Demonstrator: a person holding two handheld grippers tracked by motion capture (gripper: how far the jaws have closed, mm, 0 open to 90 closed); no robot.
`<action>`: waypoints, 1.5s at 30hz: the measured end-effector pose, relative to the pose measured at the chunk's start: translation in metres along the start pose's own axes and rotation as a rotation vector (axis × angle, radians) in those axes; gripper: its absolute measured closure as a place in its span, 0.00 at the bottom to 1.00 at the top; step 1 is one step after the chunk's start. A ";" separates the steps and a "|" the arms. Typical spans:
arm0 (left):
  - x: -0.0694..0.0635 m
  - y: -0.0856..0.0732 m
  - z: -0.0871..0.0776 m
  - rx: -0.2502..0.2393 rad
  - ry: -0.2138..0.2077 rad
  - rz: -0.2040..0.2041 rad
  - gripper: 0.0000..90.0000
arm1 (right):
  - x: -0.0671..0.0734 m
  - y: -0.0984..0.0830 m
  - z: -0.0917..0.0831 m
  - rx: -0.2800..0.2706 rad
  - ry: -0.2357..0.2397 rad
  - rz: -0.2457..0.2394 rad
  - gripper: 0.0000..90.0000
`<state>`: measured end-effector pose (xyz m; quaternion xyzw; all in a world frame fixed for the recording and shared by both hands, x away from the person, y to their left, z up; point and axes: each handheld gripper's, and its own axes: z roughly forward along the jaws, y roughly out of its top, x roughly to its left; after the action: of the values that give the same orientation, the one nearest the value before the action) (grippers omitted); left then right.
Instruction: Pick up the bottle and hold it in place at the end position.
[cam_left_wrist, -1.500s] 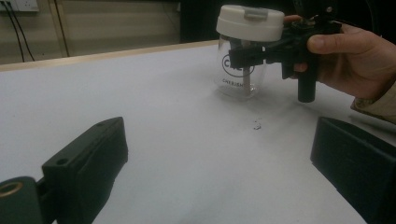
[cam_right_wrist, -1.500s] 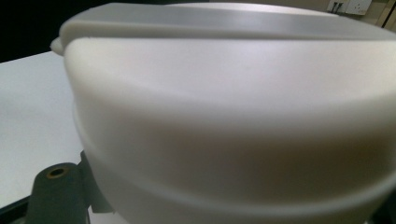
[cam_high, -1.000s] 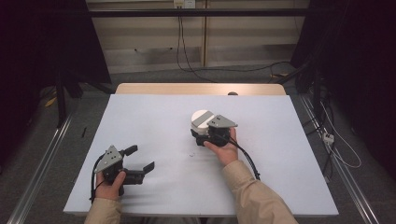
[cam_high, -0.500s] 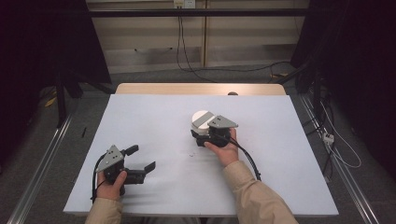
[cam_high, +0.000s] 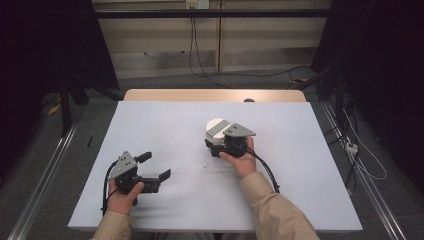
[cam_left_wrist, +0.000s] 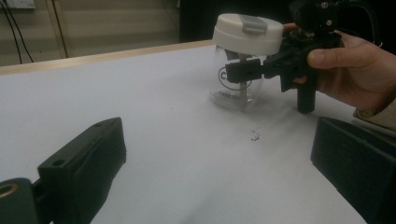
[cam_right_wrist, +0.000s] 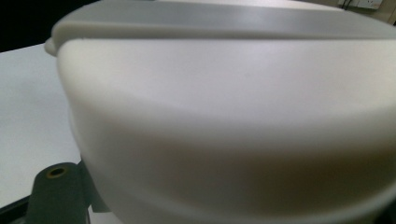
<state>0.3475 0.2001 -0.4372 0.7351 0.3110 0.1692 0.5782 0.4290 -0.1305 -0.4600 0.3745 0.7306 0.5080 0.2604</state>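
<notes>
The right gripper pinches the jar between its 2 jaws just under the lid, steadying it upright on the table. The left gripper waits spread, nothing between its jaws, probably readying for the lid.

Print on the clear jar: from my left claw's view I make out a black ring with what looks like a "C" inside, half hidden behind my other claw. Under it runs a line of small letters, too blurred to read. No other lettering legible.
</notes>
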 end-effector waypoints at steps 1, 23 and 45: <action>0.000 0.002 0.002 -0.003 0.005 -0.001 0.03 | 0.000 0.000 0.000 0.001 0.001 0.000 0.21; -0.005 0.030 0.025 0.018 0.014 -0.001 0.03 | 0.000 0.000 0.001 0.012 0.004 0.007 0.21; -0.010 0.049 0.051 0.035 -0.061 0.006 0.07 | 0.000 0.001 0.001 0.019 0.004 0.004 0.21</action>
<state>0.3840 0.1490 -0.4034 0.7508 0.2942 0.1429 0.5739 0.4299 -0.1301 -0.4594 0.3773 0.7353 0.5023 0.2543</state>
